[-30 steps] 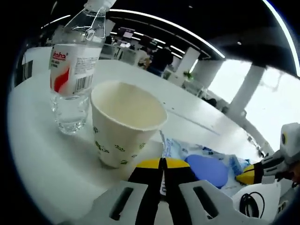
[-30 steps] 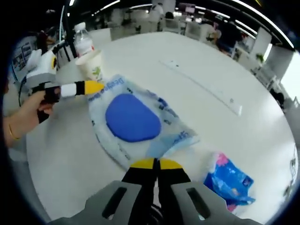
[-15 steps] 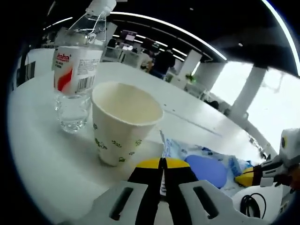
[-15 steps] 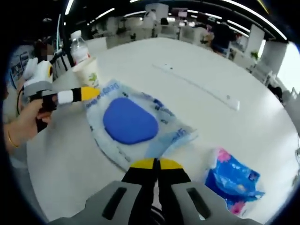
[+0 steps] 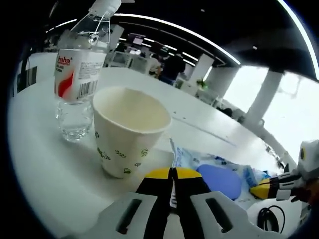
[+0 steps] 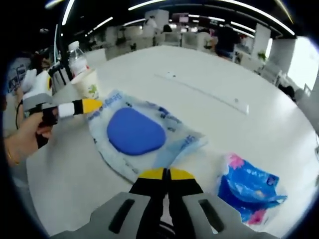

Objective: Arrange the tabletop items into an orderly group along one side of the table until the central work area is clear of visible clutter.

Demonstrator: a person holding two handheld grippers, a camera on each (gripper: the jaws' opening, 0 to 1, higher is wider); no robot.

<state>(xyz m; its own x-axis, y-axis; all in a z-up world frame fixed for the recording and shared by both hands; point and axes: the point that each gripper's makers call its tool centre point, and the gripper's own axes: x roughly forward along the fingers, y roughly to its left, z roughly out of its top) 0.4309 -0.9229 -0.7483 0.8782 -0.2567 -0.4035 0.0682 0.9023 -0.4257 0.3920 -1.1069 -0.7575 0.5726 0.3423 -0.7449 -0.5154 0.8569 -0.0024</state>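
Observation:
A clear wet-wipes pack [image 6: 134, 133] with a blue oval lid lies on the white table [image 6: 209, 107]. My right gripper [image 6: 162, 174] is shut on its near edge, where the thin flap runs in between the yellow tips. My left gripper [image 6: 92, 105], held by a hand, is shut on the pack's opposite edge. In the left gripper view the same pack [image 5: 219, 178] stretches from my left gripper [image 5: 173, 173] toward the right gripper [image 5: 262, 188]. A paper cup [image 5: 128, 130] with green leaf print stands just beyond, and a water bottle [image 5: 76, 74] stands behind it.
A crumpled blue tissue packet [image 6: 251, 189] lies to the right of the right gripper. The cup [image 6: 87, 83] and bottle [image 6: 75, 54] stand together near the table's left edge. A black cable [image 5: 266, 217] lies on the table at lower right. Desks and people are far behind.
Both views have shifted a little with the hands. The pack stays stretched between the two shut grippers, and the cup now sits slightly further left in the left gripper view.

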